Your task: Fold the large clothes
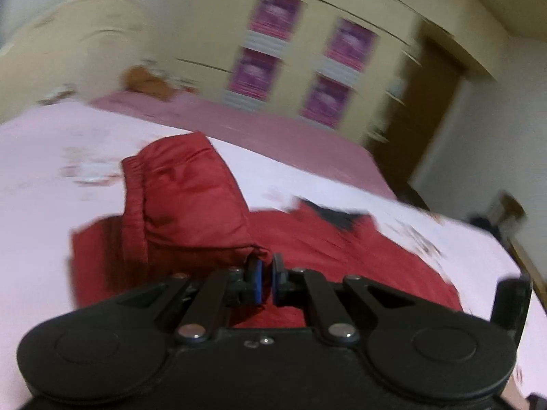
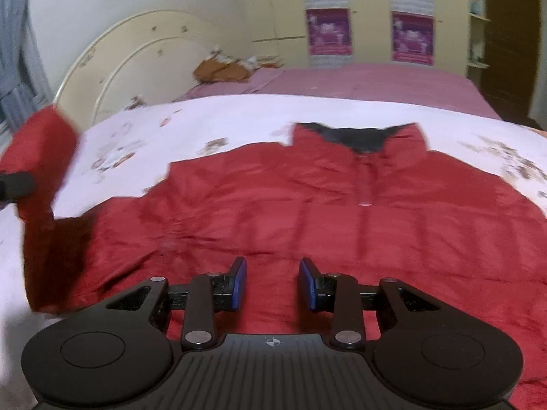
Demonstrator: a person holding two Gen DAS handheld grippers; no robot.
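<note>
Lying flat on a white floral bedspread point(image 2: 212, 116): one red padded jacket point(image 2: 324, 205), front up, dark-lined collar point(image 2: 355, 136) toward the far side, zip running down the middle. Left sleeve point(image 1: 184, 198) lifted off the bed, cuff end raised and hanging free, its fabric clamped at a fold between the blue pads of the left gripper point(image 1: 267, 275), jaws together on it. Right gripper point(image 2: 272, 283): jaws apart, nothing between them, poised over the near hem of the jacket. Beyond, a pink sheet point(image 2: 376, 78), a cream headboard point(image 2: 136, 58) far left, purple posters point(image 2: 412, 37) on the far wall.
</note>
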